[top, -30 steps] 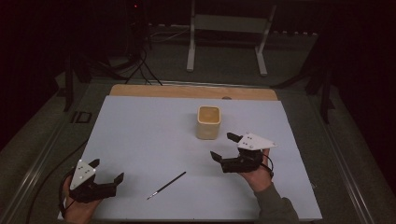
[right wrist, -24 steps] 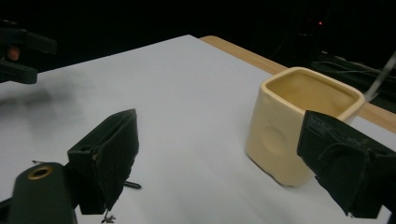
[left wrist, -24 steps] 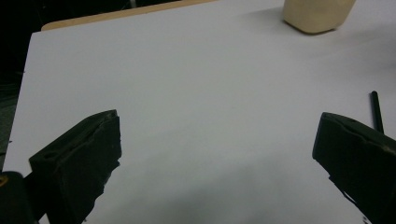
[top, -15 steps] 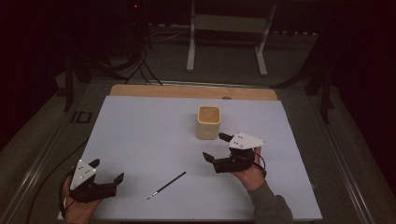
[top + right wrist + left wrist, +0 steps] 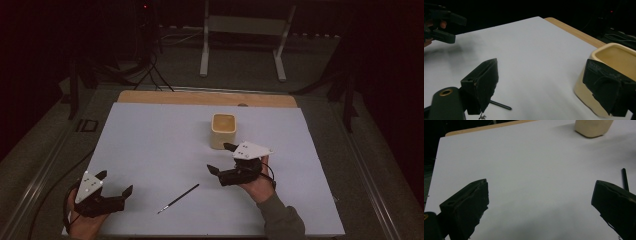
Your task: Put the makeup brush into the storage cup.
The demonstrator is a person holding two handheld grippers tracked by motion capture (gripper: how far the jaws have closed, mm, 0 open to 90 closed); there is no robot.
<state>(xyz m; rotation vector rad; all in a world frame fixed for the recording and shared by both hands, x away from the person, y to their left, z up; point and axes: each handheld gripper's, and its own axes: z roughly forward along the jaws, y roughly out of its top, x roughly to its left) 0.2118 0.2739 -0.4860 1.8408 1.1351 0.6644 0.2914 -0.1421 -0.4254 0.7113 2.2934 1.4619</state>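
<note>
Swinging my right gripper [image 5: 223,157], jaws apart, left past the cup [image 5: 223,130] toward the brush [image 5: 178,198]; pickup next, I judge.

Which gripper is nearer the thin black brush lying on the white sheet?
Right. The right gripper hangs open just beyond the brush handle end; the left gripper, also open, sits farther off, past its bristle tip.

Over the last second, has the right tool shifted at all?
Yes. In the high view the right tool has moved left and slightly toward the person, from right of the beige cup to just below it, nearer the thin brush.
</note>
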